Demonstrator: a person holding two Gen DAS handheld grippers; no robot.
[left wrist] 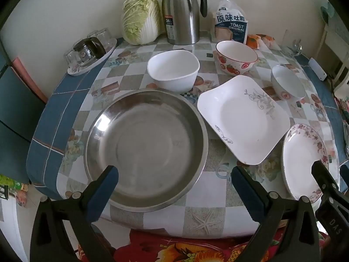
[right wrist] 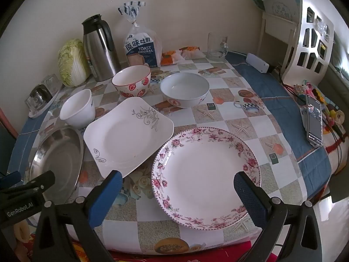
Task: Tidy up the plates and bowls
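Left wrist view, left gripper point(left wrist: 174, 185) spread wide over steel basin point(left wrist: 146, 148), right gripper point(right wrist: 177, 188) likewise over floral plate point(right wrist: 205, 174)

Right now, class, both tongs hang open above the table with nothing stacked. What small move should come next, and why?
Probably lower the right tongs onto the near rim of the floral plate. It lies flat right below them, apart from the square plate, so it seems the easiest piece to lift and stack first. The left tongs hover over the steel basin.
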